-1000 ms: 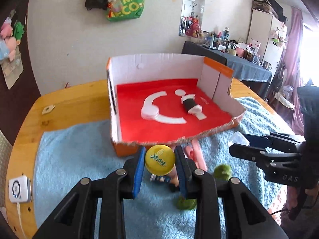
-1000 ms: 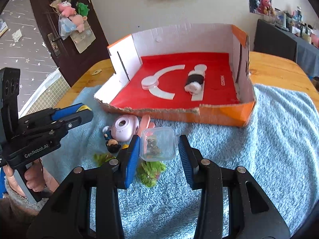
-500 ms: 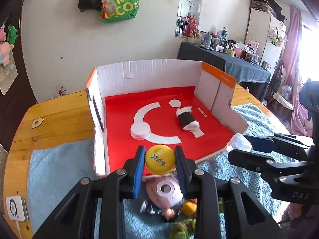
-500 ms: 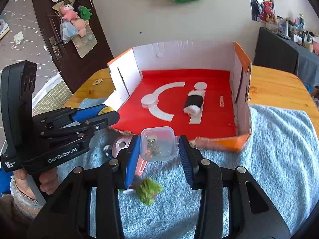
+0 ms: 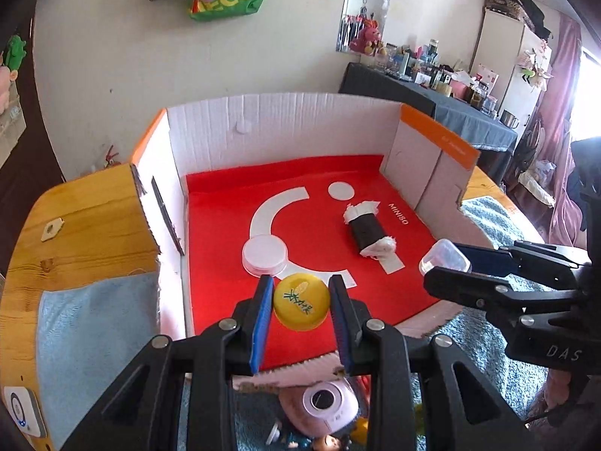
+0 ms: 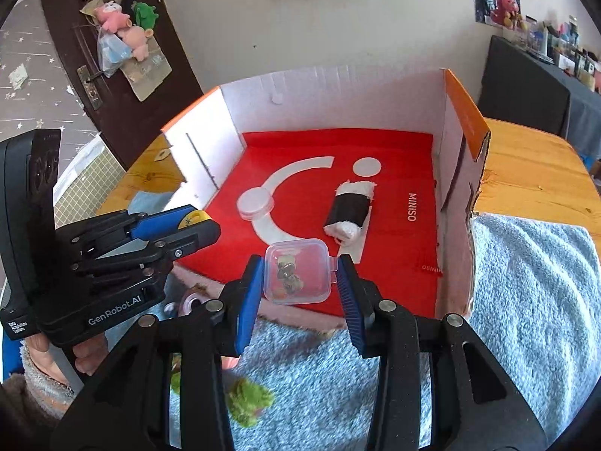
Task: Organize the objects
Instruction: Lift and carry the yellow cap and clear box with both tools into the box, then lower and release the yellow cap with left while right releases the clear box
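Note:
My left gripper (image 5: pixel 300 300) is shut on a yellow round disc (image 5: pixel 301 302) and holds it over the front of the red-floored cardboard box (image 5: pixel 210 143). My right gripper (image 6: pixel 298 276) is shut on a small clear plastic case (image 6: pixel 297 271) above the box's front edge (image 6: pixel 300 314). Each gripper shows in the other's view: the right one at the right of the left wrist view (image 5: pixel 447 263), the left one at the left of the right wrist view (image 6: pixel 199 225). Inside the box lie a black-and-white roll (image 5: pixel 369 232) and a white round lid (image 5: pixel 265 253).
A blue towel (image 6: pixel 526 285) covers the wooden table (image 5: pixel 86 225). In front of the box lie a pink toy camera (image 5: pixel 323 402), small figures (image 5: pixel 315 441) and green fuzzy bits (image 6: pixel 249 400). A white device (image 5: pixel 22 409) sits at the table's left edge.
Both grippers have moved forward with their objects, from over the towel to over the box's front part. The loose toys on the towel have dropped toward the bottom of both views.

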`<state>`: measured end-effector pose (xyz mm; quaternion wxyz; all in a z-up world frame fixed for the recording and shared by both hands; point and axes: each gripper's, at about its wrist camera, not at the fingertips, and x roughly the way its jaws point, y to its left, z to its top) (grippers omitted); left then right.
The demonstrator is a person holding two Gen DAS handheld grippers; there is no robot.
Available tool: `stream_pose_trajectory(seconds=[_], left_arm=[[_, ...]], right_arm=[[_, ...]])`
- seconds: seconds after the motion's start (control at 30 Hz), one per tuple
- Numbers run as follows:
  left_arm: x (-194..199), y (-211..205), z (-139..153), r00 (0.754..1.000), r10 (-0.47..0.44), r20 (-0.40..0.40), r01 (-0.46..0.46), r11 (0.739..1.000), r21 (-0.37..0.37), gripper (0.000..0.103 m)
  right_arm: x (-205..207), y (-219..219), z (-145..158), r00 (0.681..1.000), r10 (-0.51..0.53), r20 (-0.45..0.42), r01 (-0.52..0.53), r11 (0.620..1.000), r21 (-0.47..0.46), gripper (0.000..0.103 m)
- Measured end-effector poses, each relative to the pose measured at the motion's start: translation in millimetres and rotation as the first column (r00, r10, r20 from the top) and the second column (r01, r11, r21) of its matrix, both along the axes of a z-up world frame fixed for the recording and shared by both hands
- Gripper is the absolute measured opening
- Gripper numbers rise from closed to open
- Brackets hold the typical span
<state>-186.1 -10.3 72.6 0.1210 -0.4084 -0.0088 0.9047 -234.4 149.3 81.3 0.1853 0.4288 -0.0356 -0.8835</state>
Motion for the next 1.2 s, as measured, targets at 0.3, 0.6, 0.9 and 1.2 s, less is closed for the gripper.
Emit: stream_pose_trajectory(seconds=[0.3, 0.6, 0.9, 1.2], left_arm=[[-16, 0, -16, 0.999, 0.009, 0.052, -0.008, 1.0, -0.022, 0.031], [-29, -1, -30, 0.994, 0.012, 0.109, -0.011, 1.0, -0.017, 0.031], [-41, 0, -39, 0.99, 0.015, 0.141, -0.014, 1.0, -0.004, 0.031], [-49, 0, -40, 0.99, 0.031, 0.136, -0.03, 1.0, -0.007, 0.031]], right_arm=[[-19, -2, -13, 0.998, 0.009, 0.057, -0.01, 1.0, 0.019, 0.038], [-32, -6, -30, 0.993, 0.015, 0.115, -0.021, 0.998, 0.052, 0.038], [-42, -7, -38, 0.992, 0.003, 0.126, -0.012, 0.997, 0.076, 0.038], [-49, -5, -42, 0.995, -0.028, 0.094, 0.019, 0.995, 0.102, 0.038]])
